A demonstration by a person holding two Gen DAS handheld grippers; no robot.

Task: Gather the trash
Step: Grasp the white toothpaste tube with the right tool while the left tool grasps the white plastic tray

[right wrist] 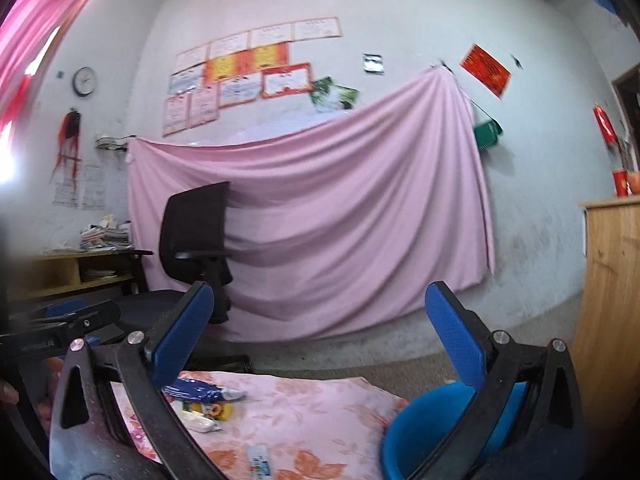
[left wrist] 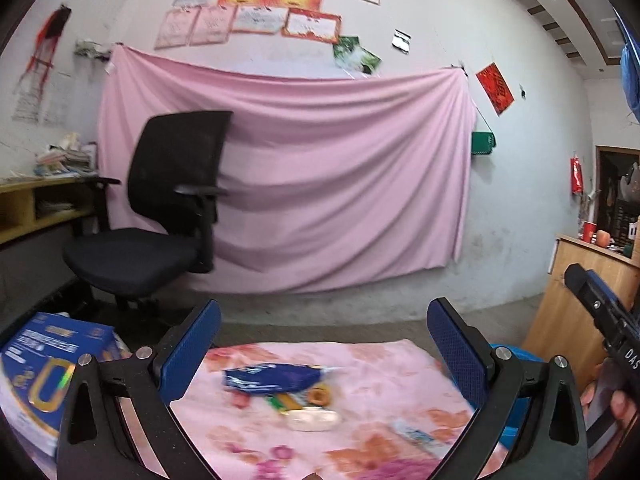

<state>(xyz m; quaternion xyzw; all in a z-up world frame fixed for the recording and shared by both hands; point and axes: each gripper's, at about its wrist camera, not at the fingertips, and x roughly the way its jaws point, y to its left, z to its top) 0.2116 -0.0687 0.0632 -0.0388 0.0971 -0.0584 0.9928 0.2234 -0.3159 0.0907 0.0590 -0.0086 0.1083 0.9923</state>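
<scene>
Trash lies on a pink floral tablecloth [left wrist: 376,376]: a dark blue wrapper [left wrist: 272,378], a yellow and green packet [left wrist: 308,398], a whitish wrapper [left wrist: 312,420] and a small light blue packet [left wrist: 418,436]. My left gripper [left wrist: 324,344] hangs open above and short of this pile, with nothing between its blue pads. In the right wrist view the same blue wrapper [right wrist: 204,392], yellow packet [right wrist: 210,410], white wrapper [right wrist: 200,424] and light blue packet [right wrist: 260,460] sit at lower left. My right gripper [right wrist: 320,334] is open and empty, with a blue bin [right wrist: 420,428] under its right finger.
A black office chair [left wrist: 160,208] stands behind the table before a pink sheet [left wrist: 320,180] hung on the wall. A blue carton [left wrist: 44,368] sits at the table's left. A wooden cabinet [right wrist: 612,300] is at the right. The other gripper [left wrist: 604,312] and a hand show at far right.
</scene>
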